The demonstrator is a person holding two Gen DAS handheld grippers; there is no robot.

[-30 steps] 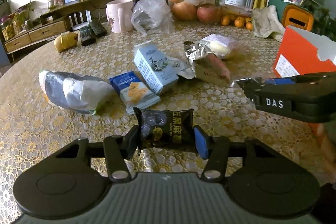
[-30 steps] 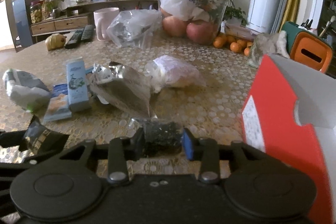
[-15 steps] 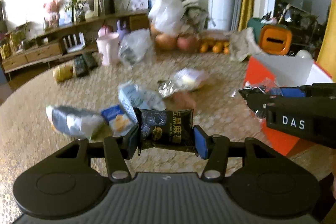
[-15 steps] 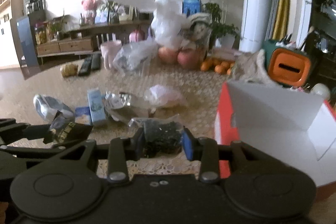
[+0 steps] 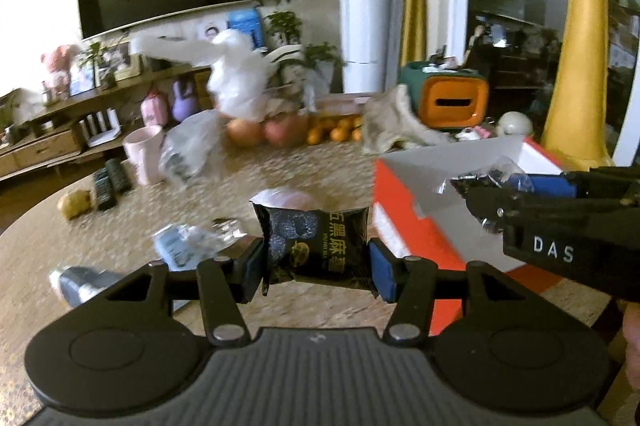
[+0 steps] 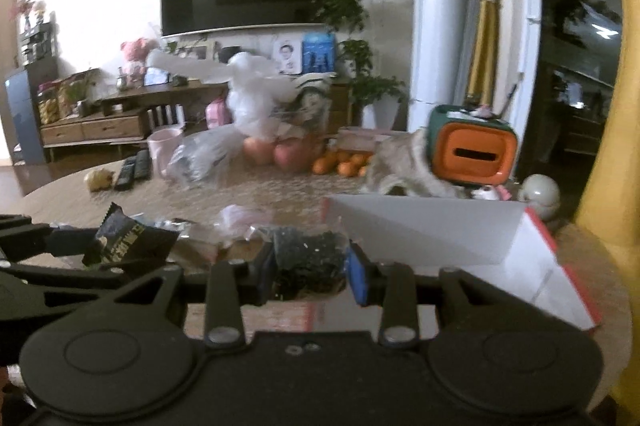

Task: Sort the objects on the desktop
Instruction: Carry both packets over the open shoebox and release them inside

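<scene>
My left gripper [image 5: 316, 266] is shut on a black snack packet with yellow lettering [image 5: 316, 246], held above the table, left of the red box [image 5: 404, 230]. It also shows in the right wrist view [image 6: 124, 238]. My right gripper [image 6: 308, 266] is shut on a clear packet of dark bits [image 6: 308, 254], held over the near left edge of the red box with white inside [image 6: 432, 230]. In the left wrist view the right gripper [image 5: 500, 190] hangs over the box opening.
Loose snack packets [image 5: 192, 242] and a grey bag [image 5: 76, 286] lie on the lace-covered table [image 5: 280, 170]. Behind are a pink mug [image 5: 144, 154], remotes [image 5: 110, 180], bagged fruit [image 5: 260, 130], oranges [image 5: 332, 130], an orange-green holder [image 5: 448, 98] and a yellow giraffe figure [image 5: 576, 46].
Both grippers have risen and moved right toward the red box with their packets. The right gripper's packet is now over the box opening.
</scene>
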